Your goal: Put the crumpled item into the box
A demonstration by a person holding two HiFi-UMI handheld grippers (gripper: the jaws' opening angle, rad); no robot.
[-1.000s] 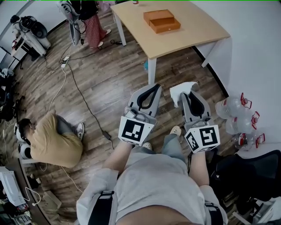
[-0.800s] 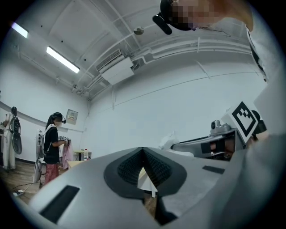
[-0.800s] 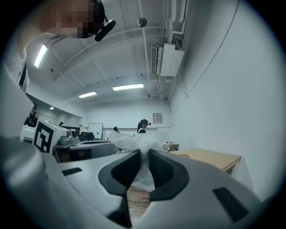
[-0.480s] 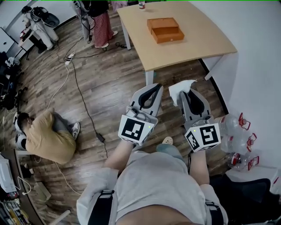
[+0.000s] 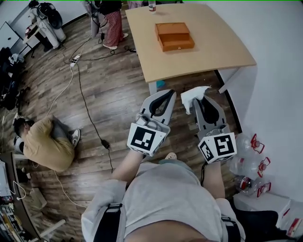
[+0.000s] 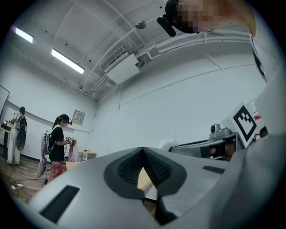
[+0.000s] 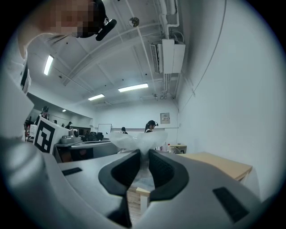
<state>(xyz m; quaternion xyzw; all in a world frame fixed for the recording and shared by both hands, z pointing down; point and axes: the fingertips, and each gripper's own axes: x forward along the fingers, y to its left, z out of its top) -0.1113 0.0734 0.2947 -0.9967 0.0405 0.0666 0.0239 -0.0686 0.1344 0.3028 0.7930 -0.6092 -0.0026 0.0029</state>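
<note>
Hidden and cropped
The crumpled tissue [image 7: 136, 139] is half buried inside the right claw [image 7: 144, 156]; the top edge crops the bottle [image 5: 151, 5].

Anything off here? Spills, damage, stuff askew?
Nothing spilled or damaged. The crumpled item is pinched in the right gripper, the box sits flat on the table. Only clutter: loose cable across the floor, bottles lying by the wall.

The table [image 5: 213, 47] and box [image 5: 174, 36] have come nearer in the head view; the paper [image 5: 193, 96] now seems almost at the table's edge.
</note>
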